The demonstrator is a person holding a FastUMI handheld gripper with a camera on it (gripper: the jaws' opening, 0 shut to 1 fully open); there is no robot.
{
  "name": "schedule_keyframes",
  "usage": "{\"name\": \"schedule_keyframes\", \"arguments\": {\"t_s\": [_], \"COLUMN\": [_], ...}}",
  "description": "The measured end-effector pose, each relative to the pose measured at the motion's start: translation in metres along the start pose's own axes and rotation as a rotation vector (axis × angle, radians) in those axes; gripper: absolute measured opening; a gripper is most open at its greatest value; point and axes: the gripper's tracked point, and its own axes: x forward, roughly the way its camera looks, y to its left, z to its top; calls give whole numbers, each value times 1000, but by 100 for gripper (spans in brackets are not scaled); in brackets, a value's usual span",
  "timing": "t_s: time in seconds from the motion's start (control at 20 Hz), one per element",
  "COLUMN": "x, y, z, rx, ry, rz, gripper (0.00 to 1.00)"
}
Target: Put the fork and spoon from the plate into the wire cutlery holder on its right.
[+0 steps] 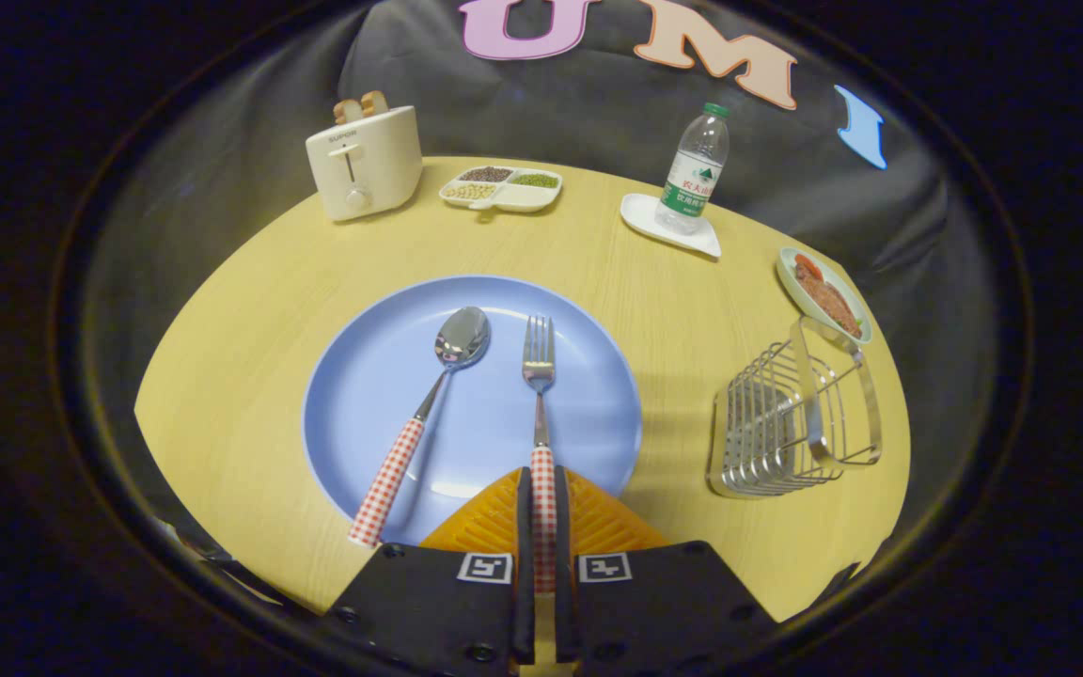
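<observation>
**Fork caught by its handle, spoon waiting on the plate**

The gripper [542, 512] has its two fingers squeezed close together, and the checked handle of the fork [539, 395] sits pinched between them; both fingers seem to press on it, so the gripper is holding the fork; the fork's shiny prongs point far, away from the fingers, and it seems to lie flat on the blue plate [363, 376].

The spoon [424, 414] lies just left of the fork, also on the plate; its handle has the same red and white checks, and its shiny bowl points far; nothing touches it.

The wire cutlery holder [791, 423] stands to the right of the plate, on the yellow table [250, 320]; it is made of thin silver bars, and I see no fork or spoon in it.

So the job is only just starting; the fork is grabbed but not lifted or carried over yet; the spoon still has to be picked up too; both need to end up in the holder.
</observation>
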Motion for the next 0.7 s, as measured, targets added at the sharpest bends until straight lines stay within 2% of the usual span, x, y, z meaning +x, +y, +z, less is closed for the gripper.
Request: {"name": "schedule_keyframes", "arguments": {"t_s": [0.45, 0.7], "x": [-47, -73], "y": [-32, -59], "z": [32, 45], "rx": [-66, -59], "ry": [19, 56], "rz": [70, 122], "gripper": [11, 11]}}
